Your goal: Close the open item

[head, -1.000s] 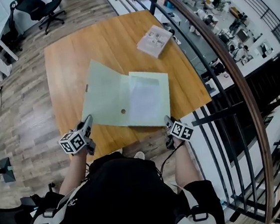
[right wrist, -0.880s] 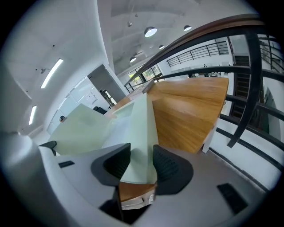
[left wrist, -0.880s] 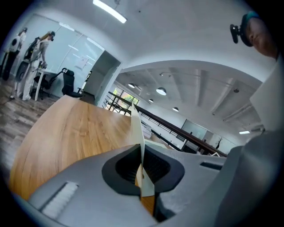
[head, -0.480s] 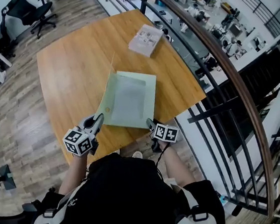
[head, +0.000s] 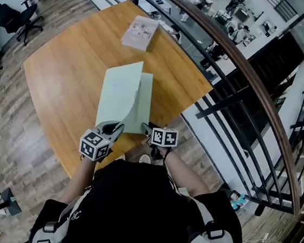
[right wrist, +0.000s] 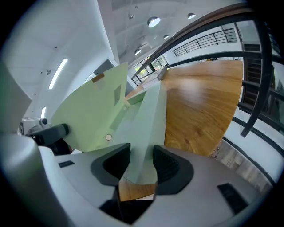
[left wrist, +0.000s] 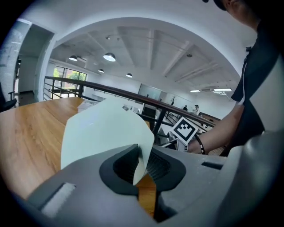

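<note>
**A:** What is the largest thing ahead of the jaws?

**B:** The wooden surface. It stretches away beyond both pairs of jaws, and a dark railing runs past it on the right jaws' outer side.

**A:** And the folder?

**B:** The pale green folder lies on the surface straight ahead of both grippers, with its near edge reaching in between the jaws. It is half closed. One flap stands raised and leans over the other half, which lies flat.

**A:** Anything beyond it?

**B:** A small stack of printed papers, well past the folder and far ahead of both jaws.

**A:** The left gripper?

**B:** The jaws of the left gripper are opening. The raised flap's corner stands in the narrow gap between them. Bare wood shows through below it, so the pads are not clamping the flap.

**A:** The right one?

**B:** The jaws of the right gripper stand wide apart. The flat half's near corner runs between them, unclamped.

**A:** The smallest detail?

**B:** A round stud on the raised flap, just up and left of the right jaws.
</note>
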`<action>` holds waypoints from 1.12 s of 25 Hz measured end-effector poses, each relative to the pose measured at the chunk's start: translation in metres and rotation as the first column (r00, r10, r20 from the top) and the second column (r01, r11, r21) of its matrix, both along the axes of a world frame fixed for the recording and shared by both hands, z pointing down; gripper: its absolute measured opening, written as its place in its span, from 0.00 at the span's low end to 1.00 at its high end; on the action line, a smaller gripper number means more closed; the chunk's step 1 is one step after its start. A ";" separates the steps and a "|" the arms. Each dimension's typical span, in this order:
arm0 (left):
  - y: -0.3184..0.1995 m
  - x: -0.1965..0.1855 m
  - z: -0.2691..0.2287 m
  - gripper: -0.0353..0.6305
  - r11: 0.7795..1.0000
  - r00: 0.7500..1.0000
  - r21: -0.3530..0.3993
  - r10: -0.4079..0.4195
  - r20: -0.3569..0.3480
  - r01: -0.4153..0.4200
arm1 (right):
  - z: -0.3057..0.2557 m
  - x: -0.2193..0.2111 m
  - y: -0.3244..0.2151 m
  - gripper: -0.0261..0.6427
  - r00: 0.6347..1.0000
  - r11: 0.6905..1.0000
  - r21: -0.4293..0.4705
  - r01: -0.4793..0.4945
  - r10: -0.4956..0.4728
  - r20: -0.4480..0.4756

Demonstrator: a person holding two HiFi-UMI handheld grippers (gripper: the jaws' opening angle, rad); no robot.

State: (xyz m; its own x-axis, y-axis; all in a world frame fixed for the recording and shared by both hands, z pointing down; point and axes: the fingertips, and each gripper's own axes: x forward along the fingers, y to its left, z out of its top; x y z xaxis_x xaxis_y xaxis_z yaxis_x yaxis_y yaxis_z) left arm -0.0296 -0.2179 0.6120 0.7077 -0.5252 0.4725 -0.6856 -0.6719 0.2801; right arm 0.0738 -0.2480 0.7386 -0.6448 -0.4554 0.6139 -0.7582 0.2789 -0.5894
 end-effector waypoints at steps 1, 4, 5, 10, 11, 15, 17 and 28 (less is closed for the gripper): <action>0.001 0.013 0.004 0.10 1.000 0.999 -0.012 0.028 0.021 -0.027 | -0.003 0.003 0.002 0.28 1.000 1.000 0.001 -0.001 0.001 0.004; 0.005 0.040 0.021 0.11 0.995 0.994 -0.048 0.089 0.063 -0.086 | -0.004 0.005 0.006 0.28 1.000 1.000 0.012 -0.004 0.004 0.015; 0.004 0.042 0.028 0.11 0.993 0.993 -0.061 0.100 0.067 -0.096 | -0.003 0.003 0.006 0.28 1.000 1.000 0.017 -0.004 0.003 0.020; -0.003 0.043 0.057 0.12 0.979 0.983 -0.134 0.164 0.077 -0.153 | 0.003 -0.010 0.005 0.28 1.000 1.000 0.027 0.004 -0.005 0.023; -0.002 0.046 0.060 0.12 0.974 0.980 -0.153 0.179 0.081 -0.165 | 0.001 -0.010 0.006 0.28 1.000 1.000 0.027 0.001 -0.001 0.022; -0.005 0.055 0.072 0.14 0.951 0.970 -0.227 0.230 0.075 -0.208 | -0.008 -0.006 0.006 0.28 1.000 0.999 0.039 -0.012 0.012 -0.010; -0.007 0.055 0.080 0.14 0.937 0.965 -0.264 0.255 0.064 -0.230 | -0.006 -0.007 0.007 0.28 1.000 0.999 0.041 -0.017 0.018 -0.020; 0.010 0.083 0.108 0.31 0.892 0.884 -0.261 0.423 0.198 -0.368 | -0.018 0.031 0.013 0.04 0.988 0.995 0.071 -0.069 0.079 -0.134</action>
